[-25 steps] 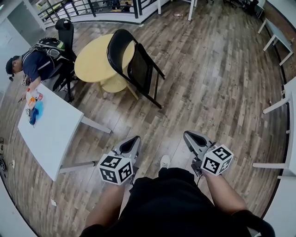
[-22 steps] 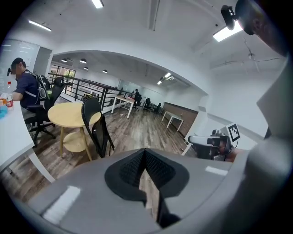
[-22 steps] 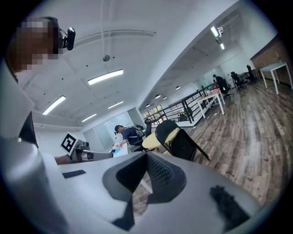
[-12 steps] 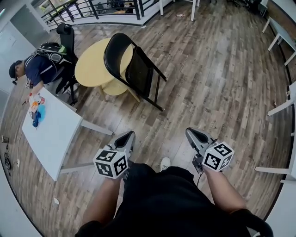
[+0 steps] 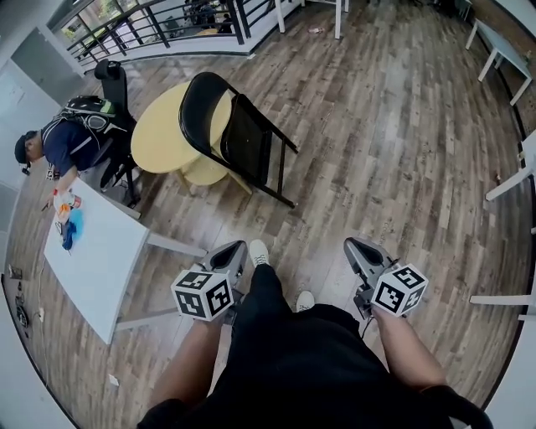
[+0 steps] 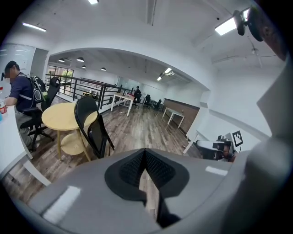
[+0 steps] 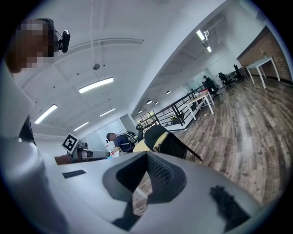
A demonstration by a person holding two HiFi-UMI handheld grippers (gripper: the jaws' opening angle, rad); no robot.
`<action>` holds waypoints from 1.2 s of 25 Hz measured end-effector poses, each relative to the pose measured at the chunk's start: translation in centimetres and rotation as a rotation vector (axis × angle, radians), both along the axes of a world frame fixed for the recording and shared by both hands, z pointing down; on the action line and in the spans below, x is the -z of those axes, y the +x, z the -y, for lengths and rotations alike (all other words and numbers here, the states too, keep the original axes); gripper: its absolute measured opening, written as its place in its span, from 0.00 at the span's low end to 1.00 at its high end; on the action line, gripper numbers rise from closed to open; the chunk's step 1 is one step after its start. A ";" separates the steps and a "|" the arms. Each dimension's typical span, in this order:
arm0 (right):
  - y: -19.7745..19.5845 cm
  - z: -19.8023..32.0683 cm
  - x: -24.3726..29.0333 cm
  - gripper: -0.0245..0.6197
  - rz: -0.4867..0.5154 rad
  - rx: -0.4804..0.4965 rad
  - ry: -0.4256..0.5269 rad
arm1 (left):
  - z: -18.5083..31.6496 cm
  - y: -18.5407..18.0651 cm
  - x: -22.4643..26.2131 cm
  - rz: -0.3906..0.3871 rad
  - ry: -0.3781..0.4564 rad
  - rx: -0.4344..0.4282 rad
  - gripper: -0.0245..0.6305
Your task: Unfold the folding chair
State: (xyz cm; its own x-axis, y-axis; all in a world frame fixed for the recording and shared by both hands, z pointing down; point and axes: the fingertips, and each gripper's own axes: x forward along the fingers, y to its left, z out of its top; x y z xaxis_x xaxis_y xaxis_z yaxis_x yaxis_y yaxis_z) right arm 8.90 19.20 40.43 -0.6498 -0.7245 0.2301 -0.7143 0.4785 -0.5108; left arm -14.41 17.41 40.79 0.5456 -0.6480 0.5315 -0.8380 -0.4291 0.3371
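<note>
A black folding chair [image 5: 228, 132] stands half folded on the wood floor, leaning against a round yellow table [image 5: 166, 127]. It also shows at the left in the left gripper view as the chair [image 6: 91, 130], and at mid-distance in the right gripper view as the chair [image 7: 170, 142]. My left gripper [image 5: 233, 253] and right gripper [image 5: 355, 249] are both shut and empty, held low in front of me, well short of the chair. One white shoe [image 5: 258, 251] steps forward between them.
A white rectangular table [image 5: 96, 251] stands at the left with a seated person [image 5: 63, 138] at its far end. More white tables [image 5: 512, 180] line the right side. A black railing [image 5: 159, 21] runs behind the yellow table. Bare wood floor [image 5: 377, 151] lies between me and the chair.
The chair and tables have come nearer in the head view as I walk forward. A white shoe has swung ahead between the grippers. Both grippers stay shut.
</note>
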 end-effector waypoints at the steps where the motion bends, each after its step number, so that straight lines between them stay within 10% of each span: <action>1: 0.4 0.1 0.1 0.03 0.000 -0.014 0.002 | 0.4 0.1 0.0 0.004 0.005 -0.008 0.05; 30: -6.0 10.2 -2.4 0.03 -0.077 0.041 -0.036 | 9.6 -5.2 -2.5 -0.011 0.038 -0.007 0.05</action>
State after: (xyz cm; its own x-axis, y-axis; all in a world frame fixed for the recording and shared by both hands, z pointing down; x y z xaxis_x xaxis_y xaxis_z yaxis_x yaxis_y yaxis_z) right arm 2.88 9.04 42.79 -0.6579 -0.6880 0.3062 -0.7325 0.4902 -0.4724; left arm -19.59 7.83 43.32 0.5559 -0.6638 0.5004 -0.8313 -0.4478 0.3294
